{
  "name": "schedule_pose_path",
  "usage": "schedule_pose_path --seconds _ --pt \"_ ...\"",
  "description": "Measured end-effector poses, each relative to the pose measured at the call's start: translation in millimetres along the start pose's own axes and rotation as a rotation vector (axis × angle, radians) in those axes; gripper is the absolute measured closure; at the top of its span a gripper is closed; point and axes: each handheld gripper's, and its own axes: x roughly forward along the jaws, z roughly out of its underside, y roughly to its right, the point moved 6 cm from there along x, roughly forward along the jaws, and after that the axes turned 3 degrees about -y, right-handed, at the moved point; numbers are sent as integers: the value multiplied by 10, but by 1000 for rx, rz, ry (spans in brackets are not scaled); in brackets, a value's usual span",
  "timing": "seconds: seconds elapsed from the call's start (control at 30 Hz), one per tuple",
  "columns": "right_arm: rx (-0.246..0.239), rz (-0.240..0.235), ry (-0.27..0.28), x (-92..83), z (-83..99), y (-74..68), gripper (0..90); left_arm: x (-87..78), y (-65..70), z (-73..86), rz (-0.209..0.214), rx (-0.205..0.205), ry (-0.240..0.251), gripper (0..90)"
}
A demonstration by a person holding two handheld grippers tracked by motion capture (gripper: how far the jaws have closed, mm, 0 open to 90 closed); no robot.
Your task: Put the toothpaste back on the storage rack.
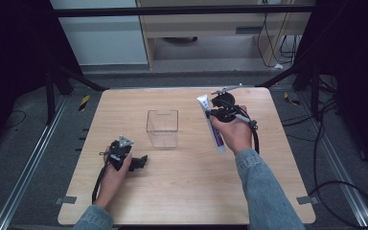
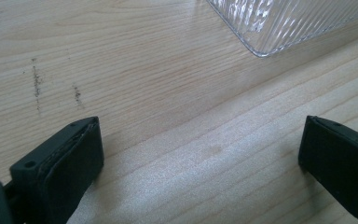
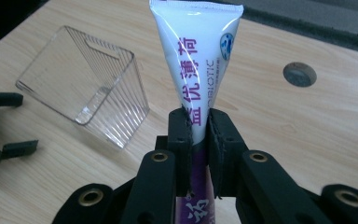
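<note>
A light wooden table [image 1: 182, 191] is seen from above. At its right, the right gripper [image 3: 198, 130] is held above the table, its jaws clamped on a white and purple toothpaste tube [image 3: 196, 60]; the tube's flat crimped end is pointed toward the far side. A clear ribbed plastic box [image 1: 162, 128] is set near the table's middle, just left of the tube. At the near left, the left gripper [image 2: 200, 149] is rested low over the wood, its jaws spread wide with nothing between them.
</note>
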Motion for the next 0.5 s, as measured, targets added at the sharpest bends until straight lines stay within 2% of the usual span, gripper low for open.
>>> schedule_pose_path --seconds 0.4,0.5 --pt "-7 -12 74 -78 -245 -110 804 0 -2 0 0 2 0 0" --pt "-9 -16 107 -125 -334 -135 805 0 -2 0 0 2 0 0"
